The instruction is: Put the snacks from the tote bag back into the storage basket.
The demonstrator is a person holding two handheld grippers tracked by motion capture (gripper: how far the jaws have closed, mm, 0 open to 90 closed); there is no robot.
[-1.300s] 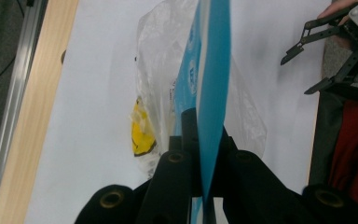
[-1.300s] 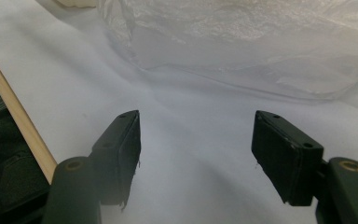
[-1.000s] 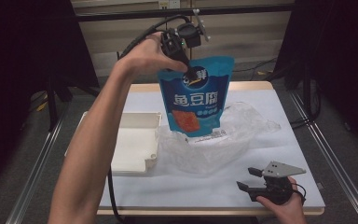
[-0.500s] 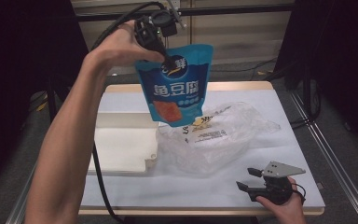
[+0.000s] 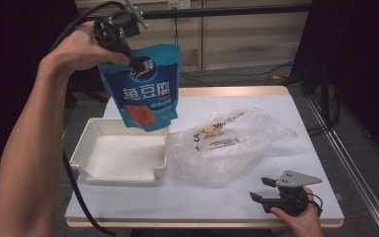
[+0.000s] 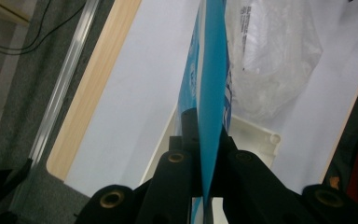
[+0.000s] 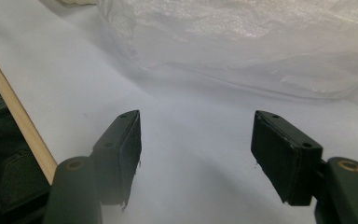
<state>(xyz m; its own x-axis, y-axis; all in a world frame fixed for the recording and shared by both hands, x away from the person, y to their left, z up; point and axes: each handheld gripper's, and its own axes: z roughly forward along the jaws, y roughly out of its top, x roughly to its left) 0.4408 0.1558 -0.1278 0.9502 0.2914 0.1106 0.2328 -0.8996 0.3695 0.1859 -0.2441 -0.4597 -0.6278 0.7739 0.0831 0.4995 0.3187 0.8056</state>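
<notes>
High view: blue pouch [image 5: 145,89] above white tray [image 5: 121,157]

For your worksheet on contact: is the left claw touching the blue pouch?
Touching. In the left gripper view the left claw has its jaws pressed on the blue pouch's top edge; the high view shows the pouch hanging from it.

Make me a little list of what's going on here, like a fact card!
held thing: blue pouch, hanging in the air above the tray
left gripper: shut on the pouch's top edge
right gripper: open, nothing between its jaws, near the table's front edge
tray: white, nothing in it, on the table's left
plastic bag: clear, crumpled, lying right of the tray
table: white top
</notes>
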